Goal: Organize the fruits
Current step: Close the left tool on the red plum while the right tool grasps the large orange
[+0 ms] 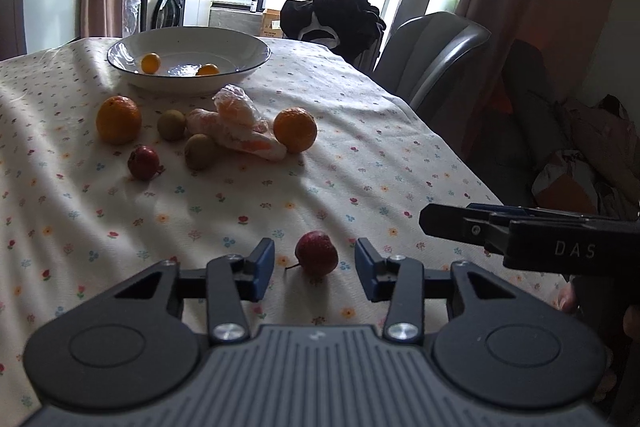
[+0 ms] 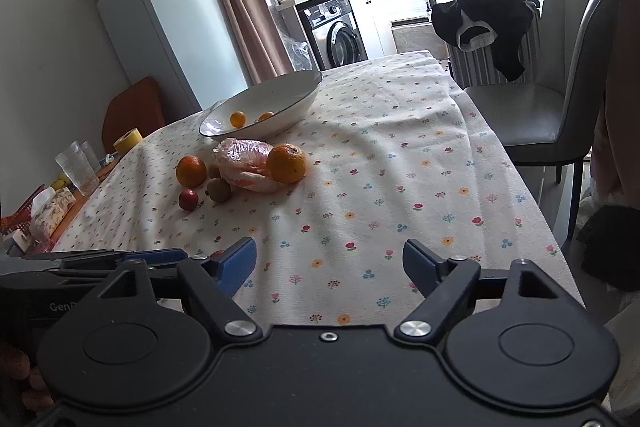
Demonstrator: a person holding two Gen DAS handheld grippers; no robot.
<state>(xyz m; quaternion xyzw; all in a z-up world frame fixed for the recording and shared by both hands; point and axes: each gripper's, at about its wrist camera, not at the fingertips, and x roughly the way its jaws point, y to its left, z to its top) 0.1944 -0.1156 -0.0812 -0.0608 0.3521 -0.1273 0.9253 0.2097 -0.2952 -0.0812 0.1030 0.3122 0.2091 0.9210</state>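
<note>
Between my left gripper's [image 1: 315, 267] blue pads [image 1: 262, 269], unclenched and touching nothing, sits the near red fruit [image 1: 316, 253] on the tablecloth [image 1: 200, 211], stem pointing left. Right gripper [image 2: 330, 269] gapes empty beside it; from there that fruit is mostly hidden. Beyond it, oranges [image 1: 118, 119] flank wrapped fruit [image 1: 236, 131] before the bowl [image 1: 188, 61].

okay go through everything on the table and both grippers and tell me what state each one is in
Left gripper: open, pads either side of the near red fruit, not touching.
Near red fruit: on the cloth, not gripped.
Right gripper: open, nothing between its pads.
Bowl: upright, two small orange fruits inside.
Two oranges: loose on the cloth.
Plastic-wrapped fruit: still wrapped, on the cloth.
Far red fruit: on the cloth.
</note>
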